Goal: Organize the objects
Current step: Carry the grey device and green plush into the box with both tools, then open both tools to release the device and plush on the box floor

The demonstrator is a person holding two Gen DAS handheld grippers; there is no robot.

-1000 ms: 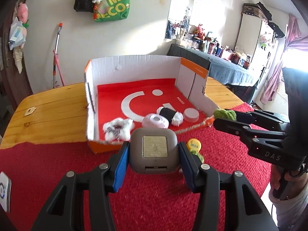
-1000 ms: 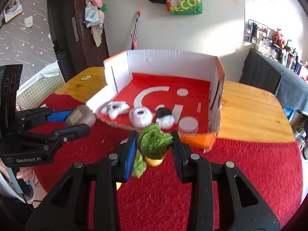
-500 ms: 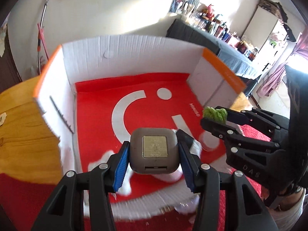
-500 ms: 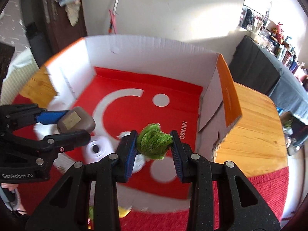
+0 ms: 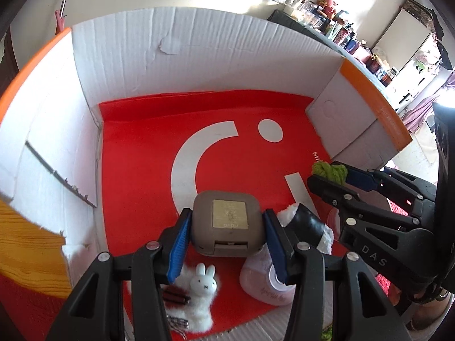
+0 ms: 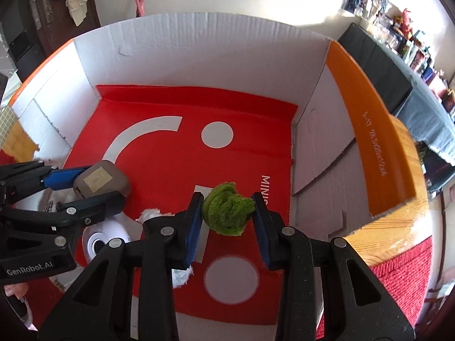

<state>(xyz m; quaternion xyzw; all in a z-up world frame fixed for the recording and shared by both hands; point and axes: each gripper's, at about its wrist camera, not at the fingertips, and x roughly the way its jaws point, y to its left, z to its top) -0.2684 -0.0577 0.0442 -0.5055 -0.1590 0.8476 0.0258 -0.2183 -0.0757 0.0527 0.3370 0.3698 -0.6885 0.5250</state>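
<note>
Ahead of my left gripper the red box floor is free; bunny toy and pink roll crowd underneath.

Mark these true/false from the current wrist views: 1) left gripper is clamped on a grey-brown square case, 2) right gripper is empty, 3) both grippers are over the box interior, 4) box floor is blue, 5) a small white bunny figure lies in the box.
1) True. The left gripper has its blue pads against both sides of the grey-brown square case.
2) False. The right gripper is shut on a green fuzzy ball.
3) True. Both hang over the floor of the cardboard box.
4) False. The floor is red with white markings; the walls are white.
5) True. The white bunny figure lies near the front edge, on a white fluffy item.
</note>
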